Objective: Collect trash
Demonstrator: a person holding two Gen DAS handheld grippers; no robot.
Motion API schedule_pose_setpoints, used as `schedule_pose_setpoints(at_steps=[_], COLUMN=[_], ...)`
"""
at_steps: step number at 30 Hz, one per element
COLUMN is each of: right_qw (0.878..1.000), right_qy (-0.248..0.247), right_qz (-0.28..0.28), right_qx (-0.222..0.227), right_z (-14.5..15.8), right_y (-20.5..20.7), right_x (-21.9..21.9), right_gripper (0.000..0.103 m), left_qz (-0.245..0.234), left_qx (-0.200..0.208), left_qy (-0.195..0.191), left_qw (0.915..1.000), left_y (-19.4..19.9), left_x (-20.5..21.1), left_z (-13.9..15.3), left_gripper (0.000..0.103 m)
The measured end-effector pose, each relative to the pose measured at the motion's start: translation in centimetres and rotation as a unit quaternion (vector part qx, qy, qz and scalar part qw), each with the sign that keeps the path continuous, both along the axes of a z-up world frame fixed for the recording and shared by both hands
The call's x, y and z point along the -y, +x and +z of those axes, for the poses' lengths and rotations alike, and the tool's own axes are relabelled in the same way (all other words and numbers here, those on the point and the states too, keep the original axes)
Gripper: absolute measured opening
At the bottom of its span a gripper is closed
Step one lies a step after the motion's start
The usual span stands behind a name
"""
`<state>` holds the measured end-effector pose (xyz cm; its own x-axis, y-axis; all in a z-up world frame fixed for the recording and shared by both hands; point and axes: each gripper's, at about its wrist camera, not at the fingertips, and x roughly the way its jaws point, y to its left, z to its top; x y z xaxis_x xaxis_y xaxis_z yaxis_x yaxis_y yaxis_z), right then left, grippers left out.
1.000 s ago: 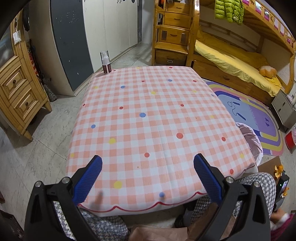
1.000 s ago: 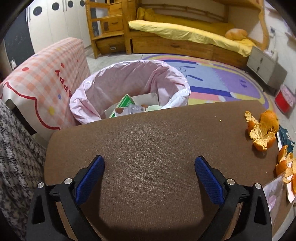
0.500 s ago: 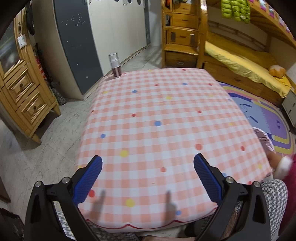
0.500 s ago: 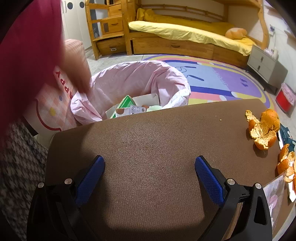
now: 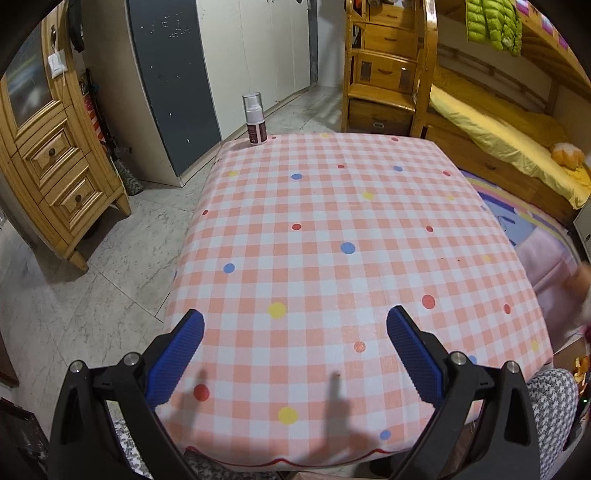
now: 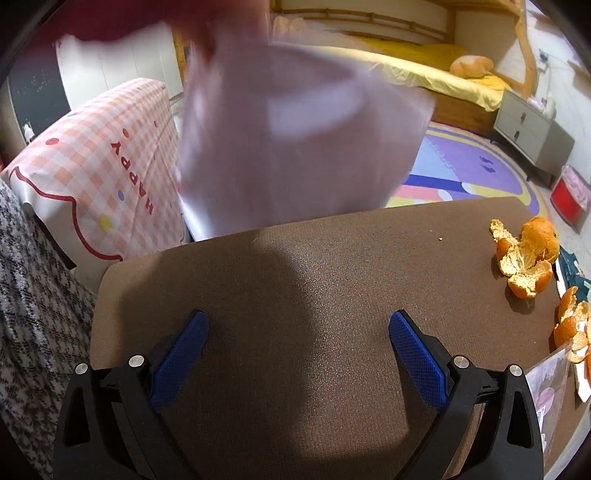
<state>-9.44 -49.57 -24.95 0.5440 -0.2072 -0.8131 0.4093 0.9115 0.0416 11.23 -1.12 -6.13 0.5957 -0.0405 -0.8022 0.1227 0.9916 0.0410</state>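
In the right wrist view my right gripper (image 6: 297, 343) is open over a brown tabletop (image 6: 295, 295) with nothing between its fingers. Orange peels (image 6: 526, 254) lie at the table's right edge, with more peels (image 6: 572, 328) nearer the corner. A blurred pink-lined trash bin (image 6: 295, 140) is lifted in the air beyond the table's far edge, held by a hand in a red sleeve (image 6: 110, 18). In the left wrist view my left gripper (image 5: 295, 350) is open above the near end of a pink checked tablecloth (image 5: 332, 258), holding nothing.
A spray bottle (image 5: 254, 118) stands at the far left corner of the checked table. A wooden cabinet (image 5: 48, 166) is on the left, a bunk bed (image 5: 498, 129) at the back right. A plastic wrapper (image 6: 550, 380) lies beside the peels. A checked trouser leg (image 6: 33, 314) is at left.
A hand reached in and lifted the pink trash bin off the floor; it now fills the upper right wrist view, blurred. The left gripper has moved forward over the checked table.
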Motion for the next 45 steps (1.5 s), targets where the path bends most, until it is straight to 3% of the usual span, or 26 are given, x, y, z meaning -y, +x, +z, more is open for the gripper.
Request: schedule_pose_setpoints(at_steps=[8,14,21,25,45], right_qw=[1.000,1.000,1.000,1.000,1.000], right_qy=[0.001,0.001,0.001,0.001,0.002], right_qz=[0.000,-0.001,-0.001,-0.001,-0.001], right_qx=[0.000,0.000,0.000,0.000,0.000], right_z=[0.0,0.1,0.1,0.1,0.1], right_y=[0.1,0.2,0.2,0.2,0.1], right_x=[-0.1,0.0,0.0,0.0,0.0], right_gripper=[0.097,0.097,0.097,0.097,0.097], left_qz=[0.035,0.100,0.217,0.251,0.191], left_qx=[0.015,0.027,0.031,0.025,-0.008], left_qy=[-0.040,-0.042,-0.050,-0.053,-0.022], left_qw=[0.9985,0.9937,0.9745,0.9663,0.9813], left_y=[-2.3,-4.0,-5.6,-6.0,-5.1], left_x=[-4.5,-10.2,-16.8,-18.3,-14.0], left_z=[0.8,1.3,1.2,1.0,-0.6], left_gripper=[0.096,0.096,0.096,0.096,0.096])
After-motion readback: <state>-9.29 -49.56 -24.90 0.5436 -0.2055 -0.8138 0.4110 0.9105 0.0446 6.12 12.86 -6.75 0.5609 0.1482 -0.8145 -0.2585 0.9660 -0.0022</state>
